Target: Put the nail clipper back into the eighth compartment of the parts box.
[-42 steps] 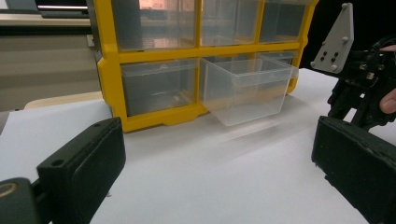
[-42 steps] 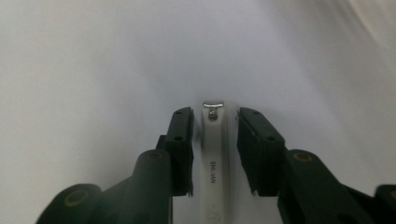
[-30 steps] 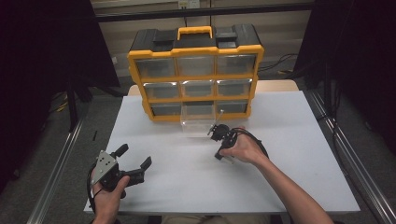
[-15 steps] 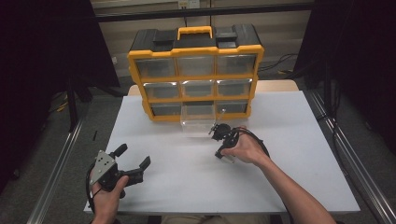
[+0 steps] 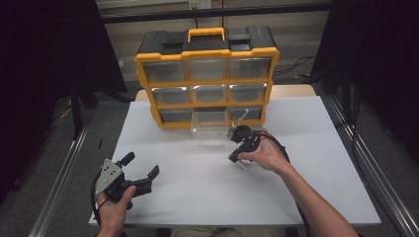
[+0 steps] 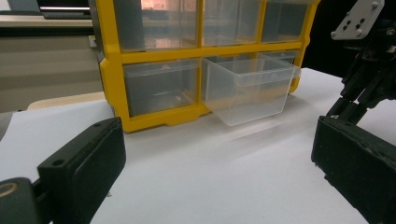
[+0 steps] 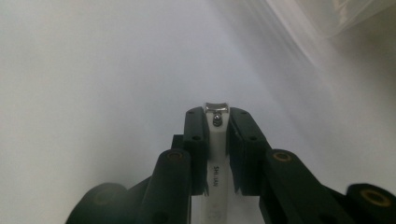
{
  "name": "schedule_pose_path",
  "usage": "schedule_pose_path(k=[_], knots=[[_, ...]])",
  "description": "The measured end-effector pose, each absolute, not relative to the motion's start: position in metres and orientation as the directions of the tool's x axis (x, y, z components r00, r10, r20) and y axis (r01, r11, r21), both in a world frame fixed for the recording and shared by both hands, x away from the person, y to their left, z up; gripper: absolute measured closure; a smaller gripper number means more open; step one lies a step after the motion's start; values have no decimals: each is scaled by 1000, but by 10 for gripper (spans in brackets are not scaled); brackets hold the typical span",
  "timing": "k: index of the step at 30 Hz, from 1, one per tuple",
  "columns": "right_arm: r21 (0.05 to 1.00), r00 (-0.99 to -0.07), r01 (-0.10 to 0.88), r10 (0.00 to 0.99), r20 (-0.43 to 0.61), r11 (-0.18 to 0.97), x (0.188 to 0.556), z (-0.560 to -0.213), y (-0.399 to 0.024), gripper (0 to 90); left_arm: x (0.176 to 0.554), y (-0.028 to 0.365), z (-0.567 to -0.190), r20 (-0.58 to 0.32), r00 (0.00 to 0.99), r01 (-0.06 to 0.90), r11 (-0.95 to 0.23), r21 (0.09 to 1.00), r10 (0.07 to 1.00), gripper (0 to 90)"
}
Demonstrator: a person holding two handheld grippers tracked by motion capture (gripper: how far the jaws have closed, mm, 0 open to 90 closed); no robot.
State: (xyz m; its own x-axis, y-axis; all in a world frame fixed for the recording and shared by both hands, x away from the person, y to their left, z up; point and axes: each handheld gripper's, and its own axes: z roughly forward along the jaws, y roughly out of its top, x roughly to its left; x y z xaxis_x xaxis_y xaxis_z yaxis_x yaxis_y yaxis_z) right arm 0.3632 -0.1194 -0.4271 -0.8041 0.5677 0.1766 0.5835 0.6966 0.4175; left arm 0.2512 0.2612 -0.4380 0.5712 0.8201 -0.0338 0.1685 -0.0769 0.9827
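I count one storage cabinet (image 5: pixel 206 74) at the far edge of the table (image 5: pixel 316 197). It is of yellow and black hard plastic, with a yellow handle on top, and it has nine drawers of clear plastic in three rows of three. One drawer (image 5: pixel 210 129), the middle one of the bottom row, is pulled out toward me; in the left gripper view it is a box with thin, smooth, transparent walls (image 6: pixel 247 88). I see nothing inside it. The table is covered by a white, matt, flat sheet.

I hold two grippers, both black with blocky jaws. The right gripper (image 5: pixel 240 154) is near the middle of the table, just in front of the pulled-out drawer and a little to its right side. Its jaws are closed on one small object (image 7: pixel 216 154): a narrow, flat, white piece with a shiny curved metal tip and a small rivet, like a nail clipper. The pads press on both of its flat sides, and the metal end comes out between the jaw tips, close above the white sheet.

The left gripper (image 5: pixel 139 168) is near the front left corner of the table. Its jaws stand wide apart and hold nothing; between them I see only the white surface.
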Motion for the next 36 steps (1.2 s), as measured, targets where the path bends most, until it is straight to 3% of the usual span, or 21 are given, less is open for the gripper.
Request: schedule_pose_path(k=[36], knots=[[696,-824,501,530,201,515,356,-404,-151,781,251,262,-438,-35,560,171,-73,983,828,31]])
